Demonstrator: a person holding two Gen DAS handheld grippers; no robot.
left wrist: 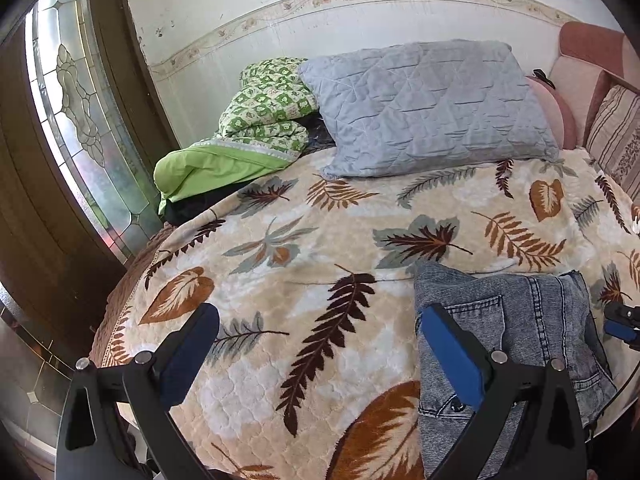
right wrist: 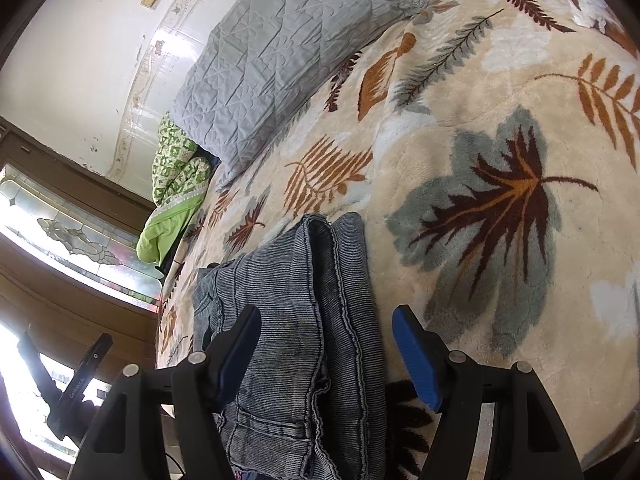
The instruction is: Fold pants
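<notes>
Folded grey-blue denim pants (left wrist: 520, 332) lie on the leaf-patterned blanket (left wrist: 320, 264) near the bed's front edge. My left gripper (left wrist: 320, 344) is open and empty, hovering over the blanket just left of the pants, its right finger (left wrist: 452, 352) over their left edge. In the right wrist view the pants (right wrist: 304, 312) show stacked layers with seams. My right gripper (right wrist: 326, 348) is open above their near end, holding nothing. The right gripper's tip also shows in the left wrist view (left wrist: 620, 322) beside the pants.
A grey quilted pillow (left wrist: 424, 108) and a green folded quilt (left wrist: 256, 120) lie at the bed's far side by the wall. A pink sofa (left wrist: 600, 92) stands at the right. A wooden door with leaded glass (left wrist: 76, 120) is at the left.
</notes>
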